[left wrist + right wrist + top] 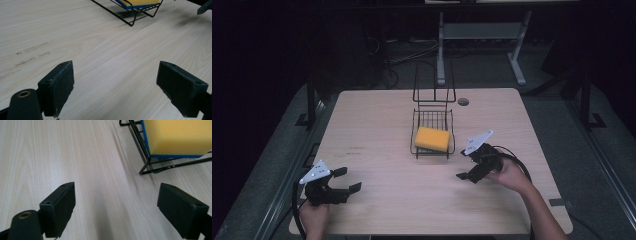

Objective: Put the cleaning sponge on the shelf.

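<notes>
A yellow sponge (432, 138) with a blue underside is lying in the low front tray of a black wire rack (432, 120), which is standing just past the middle of the light wooden table (377, 150), its tall wire back rising at the 12 o'clock side. At about 4 o'clock from the rack, close beside its front corner, the right gripper (467, 169) is hovering low over the wood with its jaws spread wide and nothing between them; the person's right hand (512, 176) is gripping it from behind, forearm reaching in from 5 o'clock. In the right gripper view the rack's corner and the sponge are sitting at 1 o'clock of the jaws. Well apart, at 7 o'clock from the rack near the table's near edge, the left gripper (347, 180) is likewise gaping wide and empty, pointing toward 2 o'clock, with the left hand (314, 214) holding it from below.
</notes>
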The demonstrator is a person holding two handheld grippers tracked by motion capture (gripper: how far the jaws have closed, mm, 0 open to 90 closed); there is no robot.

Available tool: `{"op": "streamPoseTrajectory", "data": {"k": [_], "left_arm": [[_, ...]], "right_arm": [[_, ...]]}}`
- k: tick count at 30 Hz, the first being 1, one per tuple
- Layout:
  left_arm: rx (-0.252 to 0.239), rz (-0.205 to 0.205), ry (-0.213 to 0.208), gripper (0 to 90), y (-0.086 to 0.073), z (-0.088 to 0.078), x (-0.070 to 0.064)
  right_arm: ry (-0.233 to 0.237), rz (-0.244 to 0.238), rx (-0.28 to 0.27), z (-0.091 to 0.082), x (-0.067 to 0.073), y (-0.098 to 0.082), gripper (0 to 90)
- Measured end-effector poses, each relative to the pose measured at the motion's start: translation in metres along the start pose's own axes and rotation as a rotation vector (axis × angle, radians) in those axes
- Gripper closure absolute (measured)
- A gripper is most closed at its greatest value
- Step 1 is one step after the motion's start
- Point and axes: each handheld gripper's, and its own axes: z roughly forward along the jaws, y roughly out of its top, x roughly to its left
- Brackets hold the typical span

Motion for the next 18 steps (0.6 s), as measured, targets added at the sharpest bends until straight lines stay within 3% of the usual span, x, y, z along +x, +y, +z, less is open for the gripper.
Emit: {"op": "streamPoseTrajectory", "data": {"k": [11, 18], "left_arm": [[0.004, 0.007, -0.002, 14.1, 0.001, 0.001, -0.001], [0.006, 0.005, -0.002, 14.1, 0.000, 0.001, -0.001]], "right_arm": [[0.013, 0.041, -0.006, -0.006, 0.004, -0.012, 14.7], [0.000, 0.041, -0.005, -0.012, 0.007, -0.019, 14.7]]}}
